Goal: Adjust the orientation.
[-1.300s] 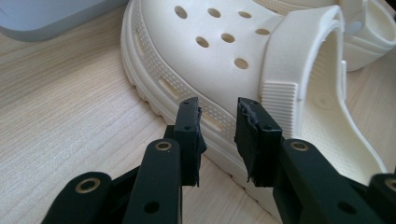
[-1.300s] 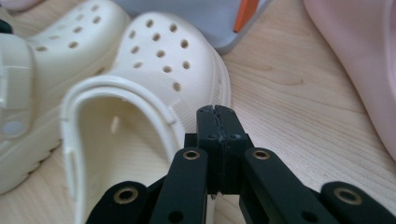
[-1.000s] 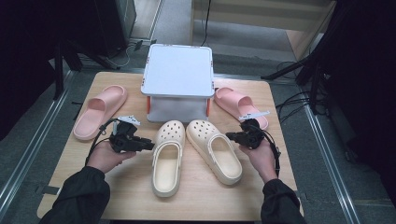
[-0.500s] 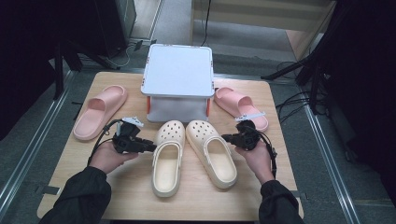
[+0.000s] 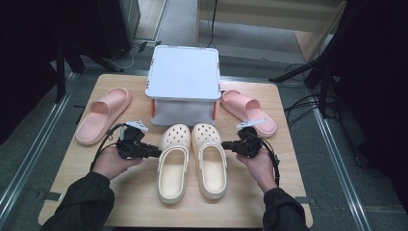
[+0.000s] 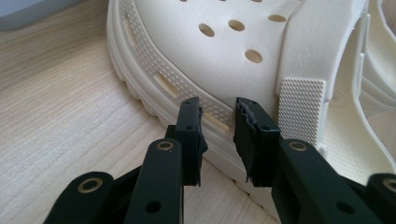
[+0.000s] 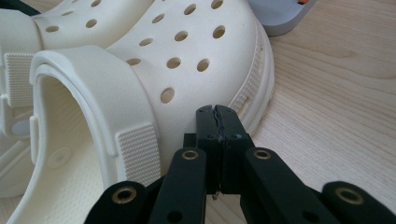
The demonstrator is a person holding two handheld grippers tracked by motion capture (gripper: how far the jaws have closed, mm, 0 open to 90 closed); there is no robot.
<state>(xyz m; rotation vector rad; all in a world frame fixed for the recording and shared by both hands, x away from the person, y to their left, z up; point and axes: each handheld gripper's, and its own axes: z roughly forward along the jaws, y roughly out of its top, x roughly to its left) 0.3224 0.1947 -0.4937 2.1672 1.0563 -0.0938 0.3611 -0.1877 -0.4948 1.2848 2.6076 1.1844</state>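
The high view looked forward and down over the wooden table [image 5: 139, 197]; each gripper view sat low and very close, facing inward at the cream clogs [image 5: 174, 161], which all three shared

Dark long sleeves [image 5: 89, 199]; matte black two-jaw grippers [image 6: 217, 140] with brass-ringed rivets, trailing black cables [image 5: 275, 163], grey three-cornered plates [image 5: 136, 124].

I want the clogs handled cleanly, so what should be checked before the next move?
1. Left gripper open with a gap: ok.
2. Left gripper lined up at the left clog sidewall: ok.
3. Right gripper fingers open enough to take the right clog: not ok, pressed together.
4. Right gripper close beside its clog: ok.
5. Clogs lie flat, side by side: ok.
6. Storage box lid latched: cannot tell.
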